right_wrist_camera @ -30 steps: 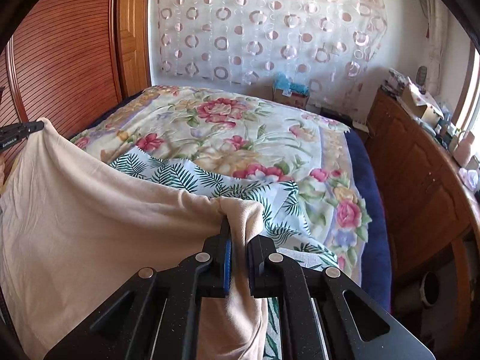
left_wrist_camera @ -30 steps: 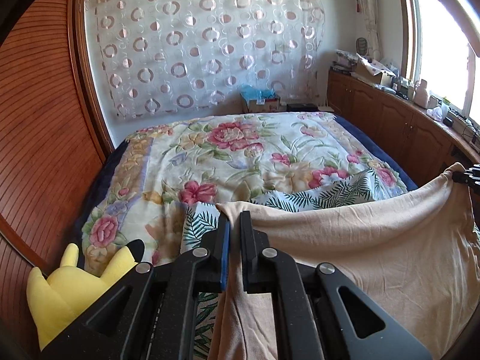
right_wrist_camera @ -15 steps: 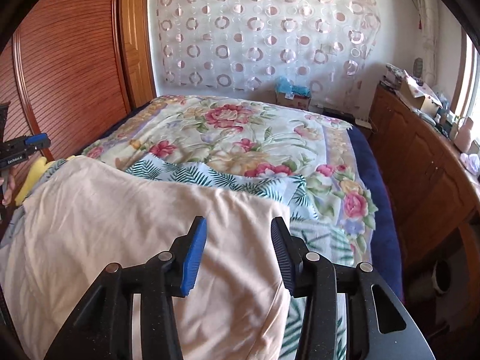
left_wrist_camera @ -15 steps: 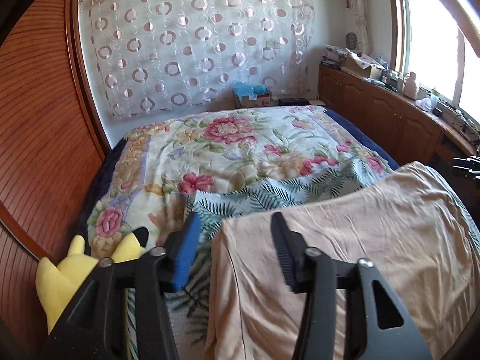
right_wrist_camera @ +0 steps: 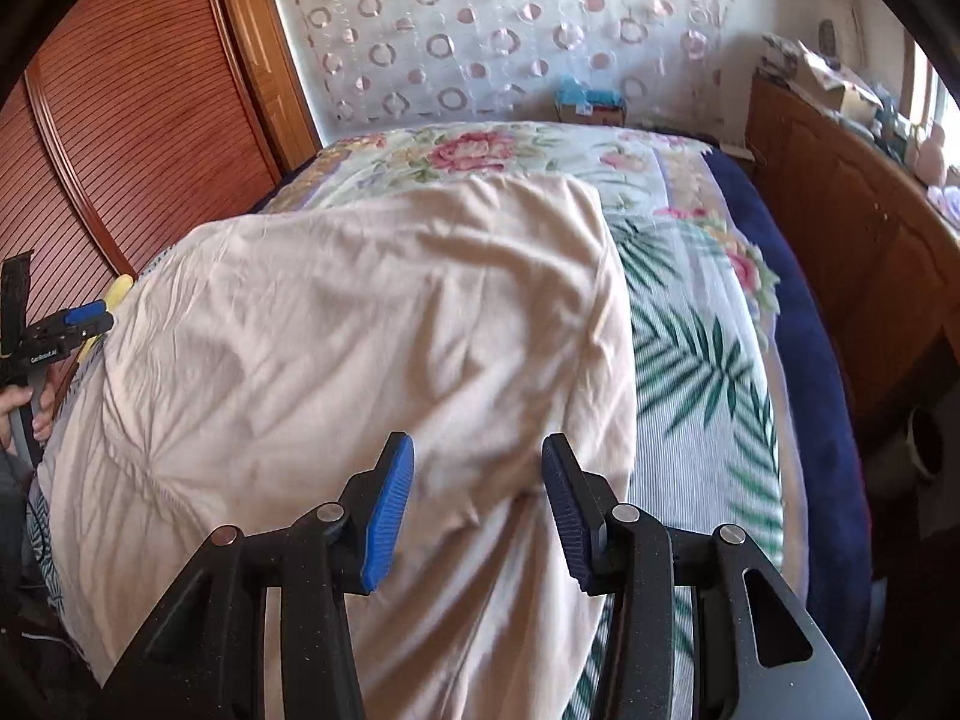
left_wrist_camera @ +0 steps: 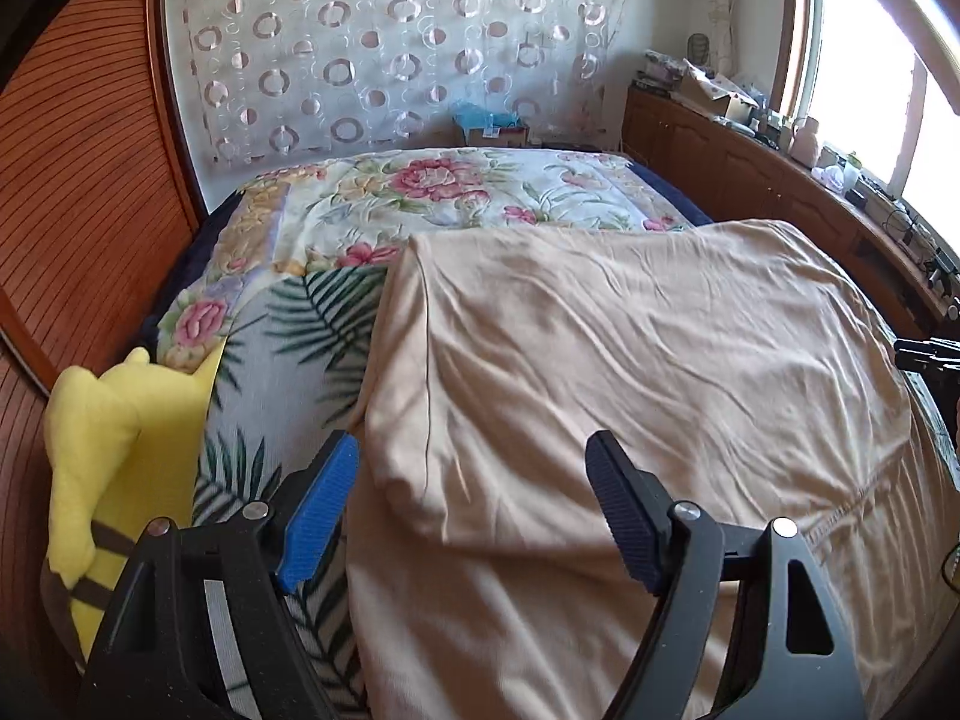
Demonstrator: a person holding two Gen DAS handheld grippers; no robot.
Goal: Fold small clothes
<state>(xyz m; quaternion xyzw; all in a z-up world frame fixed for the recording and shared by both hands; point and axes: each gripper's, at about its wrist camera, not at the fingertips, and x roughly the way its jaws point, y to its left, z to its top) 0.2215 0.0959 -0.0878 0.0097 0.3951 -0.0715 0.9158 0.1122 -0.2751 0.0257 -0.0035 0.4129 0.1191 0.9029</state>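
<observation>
A beige garment (left_wrist_camera: 630, 360) lies spread flat on the near part of the bed, over a palm-leaf cloth (left_wrist_camera: 288, 360). My left gripper (left_wrist_camera: 474, 504) is open and empty, just above the garment's near left corner. In the right wrist view the same beige garment (right_wrist_camera: 360, 330) fills the middle, and my right gripper (right_wrist_camera: 477, 492) is open and empty above its near right corner. The left gripper also shows at the left edge of the right wrist view (right_wrist_camera: 66, 330), and the right gripper at the right edge of the left wrist view (left_wrist_camera: 927, 354).
A floral bedspread (left_wrist_camera: 450, 192) covers the bed. A yellow plush toy (left_wrist_camera: 114, 450) sits at the bed's near left corner. A wooden slatted wardrobe (left_wrist_camera: 78, 180) runs along the left. A cluttered wooden cabinet (left_wrist_camera: 750, 168) stands along the right under the window.
Both grippers held the beige garment up by its corners, then opened and let it drop flat on the bed. Both have since moved lower and closer to it.
</observation>
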